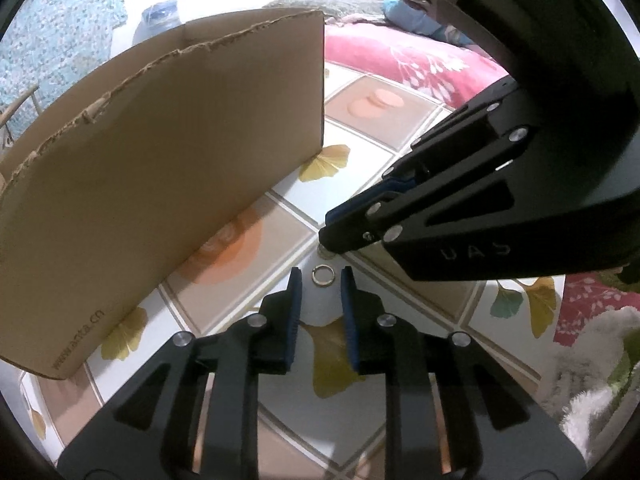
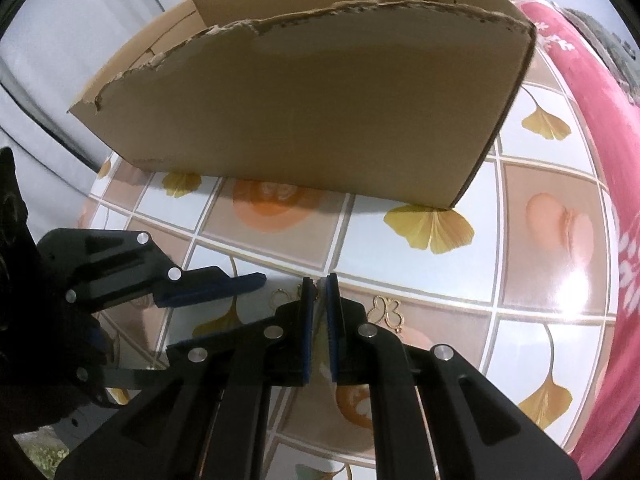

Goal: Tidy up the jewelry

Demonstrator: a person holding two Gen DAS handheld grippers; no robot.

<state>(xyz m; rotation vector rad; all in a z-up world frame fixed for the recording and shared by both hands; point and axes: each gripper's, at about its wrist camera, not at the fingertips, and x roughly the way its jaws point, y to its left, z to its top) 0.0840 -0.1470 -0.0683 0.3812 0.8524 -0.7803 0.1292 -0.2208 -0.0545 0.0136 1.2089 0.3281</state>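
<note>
A small gold ring (image 1: pixel 322 274) lies on the tile-patterned table (image 1: pixel 376 132), between the tips of my left gripper (image 1: pixel 321 279). The pads stand apart on either side of the ring and do not touch it. My right gripper (image 1: pixel 326 240) reaches in from the right, its tip just beyond the ring over a small gold piece (image 1: pixel 326 255). In the right wrist view my right gripper (image 2: pixel 319 283) is shut, with thin gold earrings (image 2: pixel 280 295) at its tips; whether one is clamped is unclear. A gold butterfly-shaped piece (image 2: pixel 386 312) lies just right of it. The left gripper's fingers (image 2: pixel 240 283) come in from the left.
A large open cardboard box (image 1: pixel 180 160) with a torn rim stands on the table (image 2: pixel 540 280) right behind the jewelry, and its near wall (image 2: pixel 300 120) fills the middle of the right wrist view. A pink floral blanket (image 1: pixel 400 56) lies beyond the table's right edge (image 2: pixel 600 160).
</note>
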